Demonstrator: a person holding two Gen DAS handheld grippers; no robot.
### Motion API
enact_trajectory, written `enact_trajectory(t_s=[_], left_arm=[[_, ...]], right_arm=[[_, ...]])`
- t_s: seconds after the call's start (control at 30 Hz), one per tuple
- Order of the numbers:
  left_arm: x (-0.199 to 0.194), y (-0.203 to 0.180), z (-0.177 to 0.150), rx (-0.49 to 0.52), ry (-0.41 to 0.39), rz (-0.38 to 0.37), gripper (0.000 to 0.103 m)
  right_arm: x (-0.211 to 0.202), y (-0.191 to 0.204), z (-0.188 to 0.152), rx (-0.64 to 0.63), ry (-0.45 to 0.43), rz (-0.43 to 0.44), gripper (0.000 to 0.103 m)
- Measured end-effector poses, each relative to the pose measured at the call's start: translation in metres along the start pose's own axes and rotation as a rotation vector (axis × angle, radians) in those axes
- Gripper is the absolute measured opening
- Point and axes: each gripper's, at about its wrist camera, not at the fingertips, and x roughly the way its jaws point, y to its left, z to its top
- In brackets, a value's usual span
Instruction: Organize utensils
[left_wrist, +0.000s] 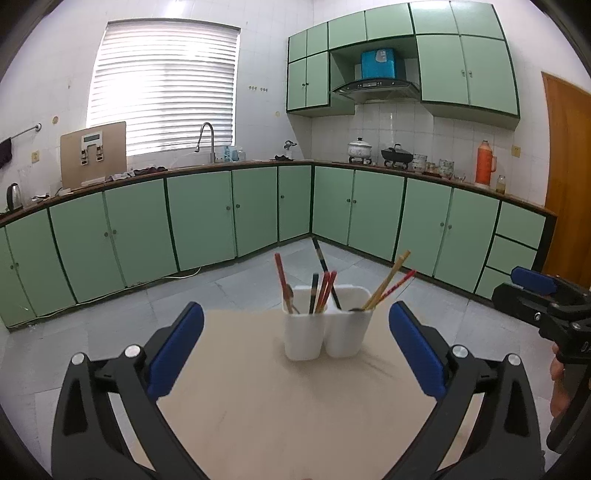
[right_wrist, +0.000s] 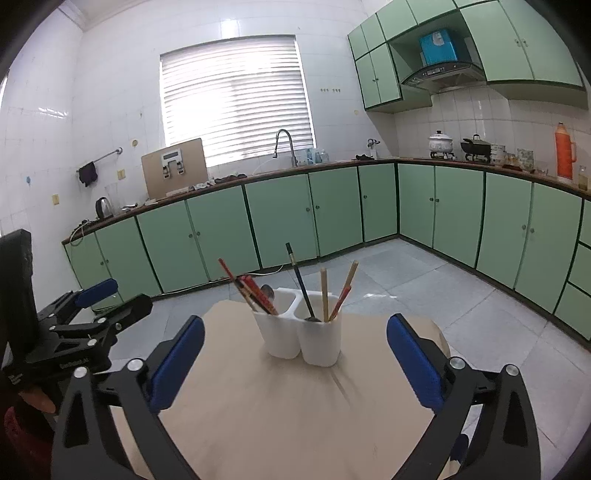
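Hovering level: left tongs (left_wrist: 295, 347), right tongs (right_wrist: 295, 350) (both agape, empty).

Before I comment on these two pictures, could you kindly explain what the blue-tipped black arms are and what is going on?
They are two hand-held grippers, one in each of a person's hands, each carrying a wide-angle camera that looks along its fingers. One picture looks out from the left gripper, the other from the right gripper; each also glimpses its partner at the edge. Both stand open and hold nothing. Ahead, on a light wooden table, stands a white two-compartment utensil holder filled with chopsticks and a spoon. Behind is a kitchen with green cabinets.
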Motion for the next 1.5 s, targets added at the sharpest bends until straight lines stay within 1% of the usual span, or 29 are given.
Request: enact_trajectory(t_s=[0.23, 0.43, 0.77, 1.2, 1.5], left_arm=[[-0.023, -0.005, -0.013, -0.003, 0.001, -0.008, 0.098], [-0.041, -0.009, -0.012, 0.007, -0.028, -0.017, 0.098], [-0.067, -0.014, -0.009, 0.012, -0.072, -0.022, 0.098], [-0.088, -0.019, -0.011, 0.022, -0.107, -0.017, 0.098], [-0.096, -0.021, -0.010, 0.018, -0.123, -0.014, 0.098]], right_arm=[[-0.019, 0.020, -0.014, -0.047, -0.015, -0.042, 0.097], [-0.026, 0.025, -0.016, -0.047, -0.020, -0.039, 0.097], [-0.046, 0.035, -0.012, -0.063, -0.060, -0.029, 0.097], [-0.064, 0.043, -0.012, -0.088, -0.091, -0.060, 0.097], [-0.072, 0.046, -0.011, -0.097, -0.106, -0.051, 0.097]])
